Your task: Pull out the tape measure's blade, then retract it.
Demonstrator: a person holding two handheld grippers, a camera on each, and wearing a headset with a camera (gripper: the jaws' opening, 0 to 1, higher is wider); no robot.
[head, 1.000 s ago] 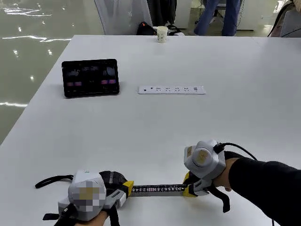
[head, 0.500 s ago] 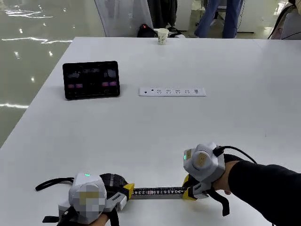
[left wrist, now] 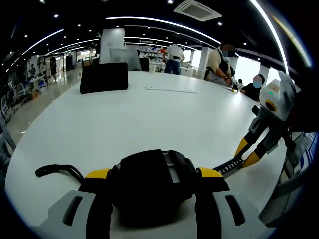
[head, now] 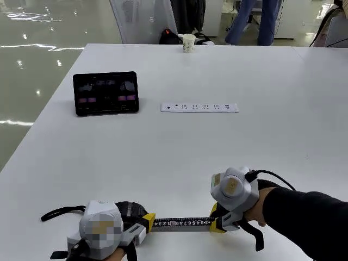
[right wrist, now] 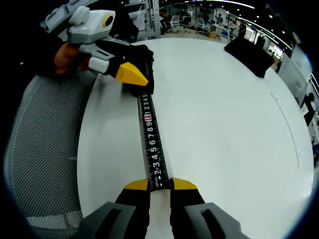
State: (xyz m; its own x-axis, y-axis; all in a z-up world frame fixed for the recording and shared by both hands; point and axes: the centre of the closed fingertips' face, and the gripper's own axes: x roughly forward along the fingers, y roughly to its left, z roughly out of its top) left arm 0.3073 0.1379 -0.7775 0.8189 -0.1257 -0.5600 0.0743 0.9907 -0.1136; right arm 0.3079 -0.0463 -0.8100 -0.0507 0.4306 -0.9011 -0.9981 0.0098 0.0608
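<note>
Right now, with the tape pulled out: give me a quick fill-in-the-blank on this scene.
The tape measure's case is clamped in the ___ gripper.
The right gripper pinches the tip of the ___, stretched between both grippers.
In the head view, on the table, the power strip lies to the right of the ___.
Missing: left (left gripper), blade, tablet.

I see a black tape measure point(left wrist: 149, 181), its blade point(right wrist: 151, 144) dark with white numerals and one red patch; beside it, left gripper point(left wrist: 154, 174) and right gripper point(right wrist: 159, 185) are grey, yellow-tipped.
</note>
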